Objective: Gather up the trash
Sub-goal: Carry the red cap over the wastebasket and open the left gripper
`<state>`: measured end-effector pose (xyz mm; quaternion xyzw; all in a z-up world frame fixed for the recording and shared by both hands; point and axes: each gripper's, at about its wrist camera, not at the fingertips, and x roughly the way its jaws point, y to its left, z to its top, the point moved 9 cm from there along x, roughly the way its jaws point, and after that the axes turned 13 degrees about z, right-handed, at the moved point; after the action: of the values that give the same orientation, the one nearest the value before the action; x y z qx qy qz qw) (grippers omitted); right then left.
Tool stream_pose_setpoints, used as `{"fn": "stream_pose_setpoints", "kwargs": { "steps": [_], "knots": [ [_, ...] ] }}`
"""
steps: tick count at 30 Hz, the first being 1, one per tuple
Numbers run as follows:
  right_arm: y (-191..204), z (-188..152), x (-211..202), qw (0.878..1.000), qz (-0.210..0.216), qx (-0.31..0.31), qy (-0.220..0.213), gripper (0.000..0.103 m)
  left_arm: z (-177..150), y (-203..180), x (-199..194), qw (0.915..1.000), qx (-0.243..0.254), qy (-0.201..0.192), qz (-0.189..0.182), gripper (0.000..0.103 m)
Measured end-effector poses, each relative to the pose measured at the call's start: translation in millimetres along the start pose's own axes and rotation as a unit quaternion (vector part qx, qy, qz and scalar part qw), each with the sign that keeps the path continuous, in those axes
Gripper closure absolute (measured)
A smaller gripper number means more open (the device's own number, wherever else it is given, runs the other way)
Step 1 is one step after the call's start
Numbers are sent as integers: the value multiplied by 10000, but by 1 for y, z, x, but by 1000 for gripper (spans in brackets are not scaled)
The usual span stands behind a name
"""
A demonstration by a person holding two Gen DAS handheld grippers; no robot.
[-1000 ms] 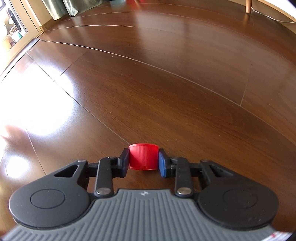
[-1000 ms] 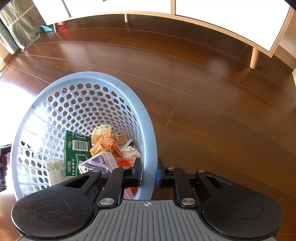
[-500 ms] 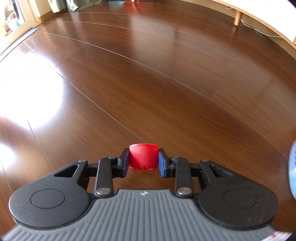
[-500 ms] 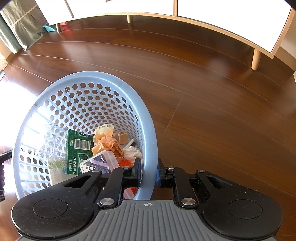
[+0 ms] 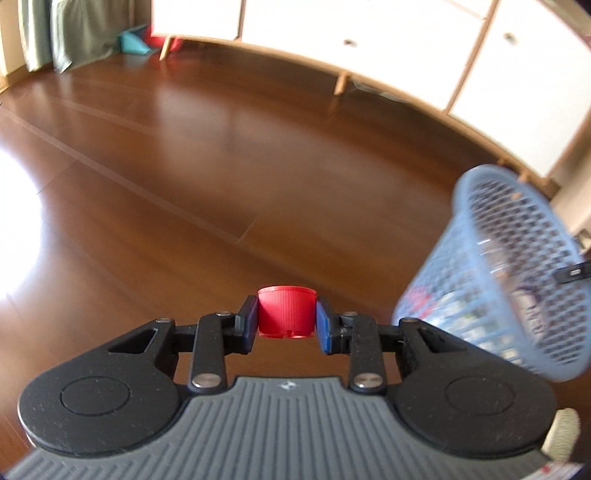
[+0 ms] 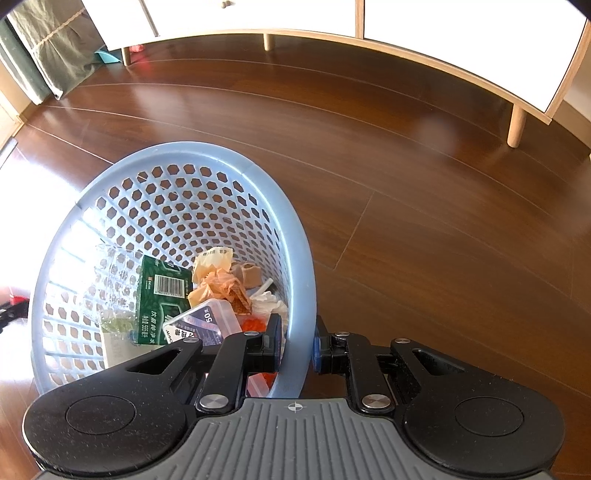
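My left gripper [image 5: 287, 322] is shut on a red ribbed bottle cap [image 5: 287, 311], held above the brown wooden floor. To its right in the left wrist view hangs the blue mesh basket [image 5: 506, 280], blurred and tilted. In the right wrist view my right gripper [image 6: 295, 349] is shut on the near rim of the blue mesh basket [image 6: 295, 236], one pad inside and one outside. Inside lie a green carton [image 6: 162, 299], crumpled orange wrappers [image 6: 219, 284], a clear plastic box [image 6: 201, 325] and white tissue [image 6: 269, 301].
A white cabinet on wooden legs [image 5: 369, 40] runs along the far wall, also the cabinet [image 6: 517, 122] at the right. Green curtains [image 5: 74, 33] and a teal object [image 5: 133, 42] stand at the far left. Bright sunlight falls on the floor at the left.
My left gripper has risen and tilted up with the red cap; the cabinet and the basket have come into its view. The basket in the right gripper has barely shifted.
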<state>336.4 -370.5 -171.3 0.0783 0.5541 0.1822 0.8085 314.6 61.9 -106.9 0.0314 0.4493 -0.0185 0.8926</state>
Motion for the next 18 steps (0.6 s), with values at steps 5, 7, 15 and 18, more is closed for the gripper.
{"fn": "stream_pose_setpoints", "kwargs": {
  "steps": [5, 7, 15, 18],
  "knots": [
    [4, -4, -2, 10000, 14, -3, -43, 91, 27, -31, -31, 9990, 68, -286, -347, 76],
    [5, -6, -1, 10000, 23, 15, -54, 91, 36, -44, -40, 9980, 116, -366, -503, 76],
    [6, -9, -1, 10000, 27, 24, -49, 90, 58, -108, -59, 9909, 410, -594, -1136, 76],
    [7, -10, -1, 10000, 19, 3, -61, 90, 60, -130, -60, 9871, 554, -594, -1378, 76]
  ]
}}
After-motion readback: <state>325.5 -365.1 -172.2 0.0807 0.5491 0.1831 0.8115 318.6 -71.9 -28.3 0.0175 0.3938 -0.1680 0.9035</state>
